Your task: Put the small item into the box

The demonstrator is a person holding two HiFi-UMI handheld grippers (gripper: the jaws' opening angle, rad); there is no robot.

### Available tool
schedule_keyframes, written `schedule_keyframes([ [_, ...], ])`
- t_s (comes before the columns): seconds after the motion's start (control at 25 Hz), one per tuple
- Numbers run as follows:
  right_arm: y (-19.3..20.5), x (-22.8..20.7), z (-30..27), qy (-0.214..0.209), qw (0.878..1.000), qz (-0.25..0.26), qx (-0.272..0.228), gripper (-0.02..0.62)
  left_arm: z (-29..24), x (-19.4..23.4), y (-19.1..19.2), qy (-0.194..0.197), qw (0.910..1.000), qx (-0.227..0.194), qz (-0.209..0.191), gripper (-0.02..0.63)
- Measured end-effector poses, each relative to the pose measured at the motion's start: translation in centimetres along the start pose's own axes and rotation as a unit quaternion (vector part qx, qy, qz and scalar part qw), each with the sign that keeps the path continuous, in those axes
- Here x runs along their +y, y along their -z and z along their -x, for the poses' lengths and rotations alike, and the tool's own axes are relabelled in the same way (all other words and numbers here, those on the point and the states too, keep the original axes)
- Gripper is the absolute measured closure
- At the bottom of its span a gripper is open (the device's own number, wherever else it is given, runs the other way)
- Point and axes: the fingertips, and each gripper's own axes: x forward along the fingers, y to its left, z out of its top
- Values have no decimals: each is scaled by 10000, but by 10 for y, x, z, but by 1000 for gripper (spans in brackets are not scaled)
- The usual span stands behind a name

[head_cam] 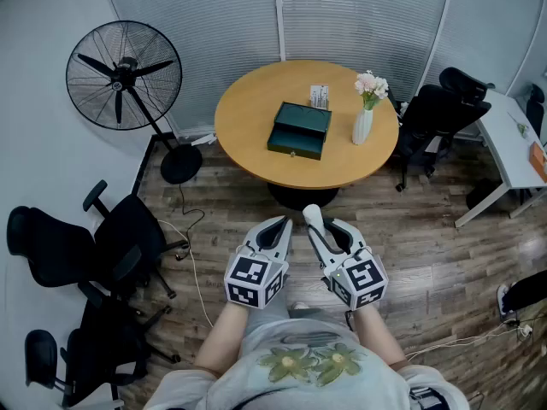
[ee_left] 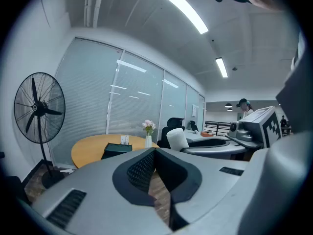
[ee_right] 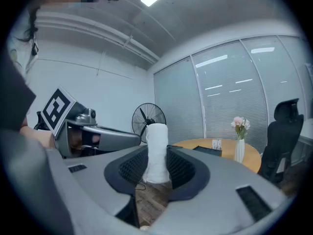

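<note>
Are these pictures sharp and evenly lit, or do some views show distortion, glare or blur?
Head view: evenly lit and sharp, no hard shadows on the round table. Left gripper view: strong fisheye bending, black corners, and the ceiling lamp burns out white. Right gripper view: the same bending and black corners; the white roll between the fingers is fairly sharp.

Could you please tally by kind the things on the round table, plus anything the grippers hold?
Green box: 1
Vase of flowers: 1
Small white stand: 1
White roll, held in the right gripper: 1
Total: 4
</note>
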Motion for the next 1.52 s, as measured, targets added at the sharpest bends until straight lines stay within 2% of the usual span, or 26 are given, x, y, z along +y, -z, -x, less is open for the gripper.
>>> schedule_keyframes([
  [0.36, 9, -16, -31, 96, 9999, -118, 75, 469, -24, 26, 8, 55, 9998, 124, 113, 604],
  [0.64, 21, -41, -75, 202, 9993, -156, 287, 468, -60, 63, 17, 132, 9992, 234, 298, 604],
  [1.2, 9, -129, -241, 390, 9975, -172, 561, 468, -189, 208, -4, 318, 9974, 390, 523, 606],
  [1.52, 6, -168, -296, 714, 9956, -279, 544, 468, -241, 254, -14, 577, 9964, 419, 460, 604],
])
